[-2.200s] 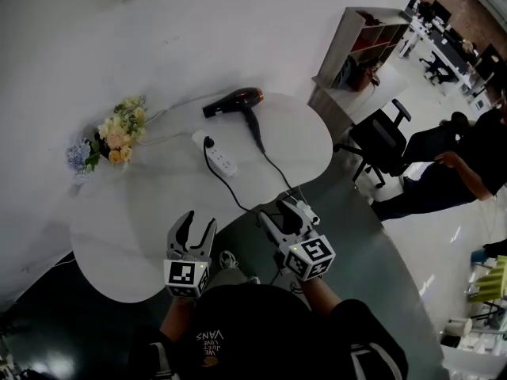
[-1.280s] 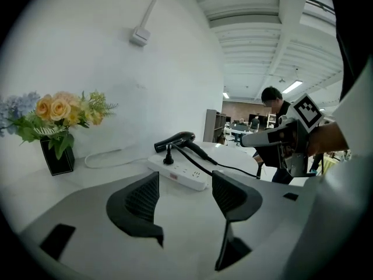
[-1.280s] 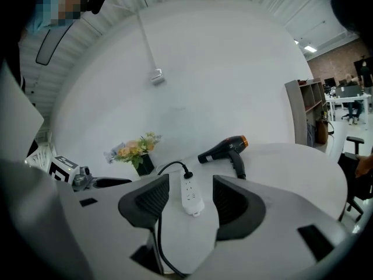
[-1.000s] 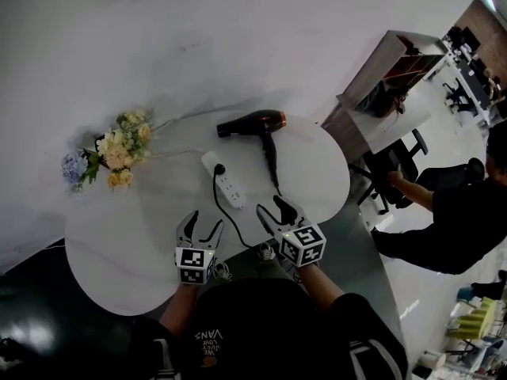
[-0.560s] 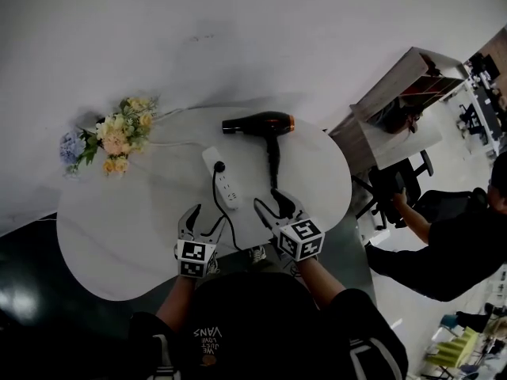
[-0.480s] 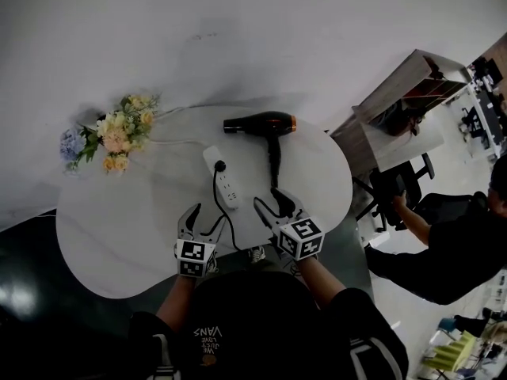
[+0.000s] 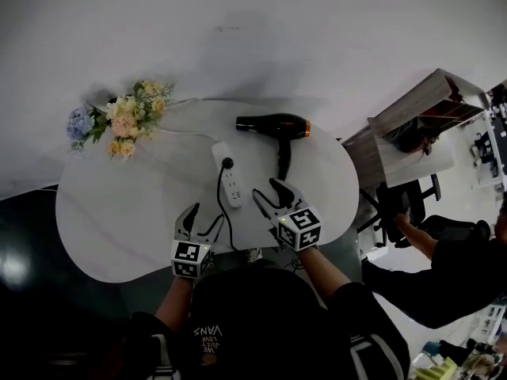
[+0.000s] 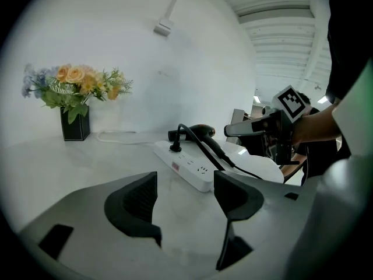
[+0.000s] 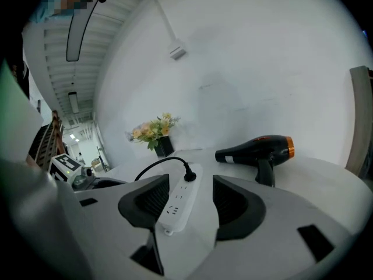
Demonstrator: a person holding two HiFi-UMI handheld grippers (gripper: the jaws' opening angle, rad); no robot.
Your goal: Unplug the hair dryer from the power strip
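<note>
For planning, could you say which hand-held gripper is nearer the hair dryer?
Right: right hand-held gripper just short of the hair dryer; left hand-held gripper farther, across the cord.

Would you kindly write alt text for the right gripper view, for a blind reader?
The right gripper, jaws open and empty, faces a white power strip with a black plug in it; a black hair dryer lies beyond.

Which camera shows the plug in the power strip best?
The right gripper view: the plug stands clear against the white power strip's far end. In the left gripper view it sits before the dark hair dryer; the head view shows it tiny from above.
</note>
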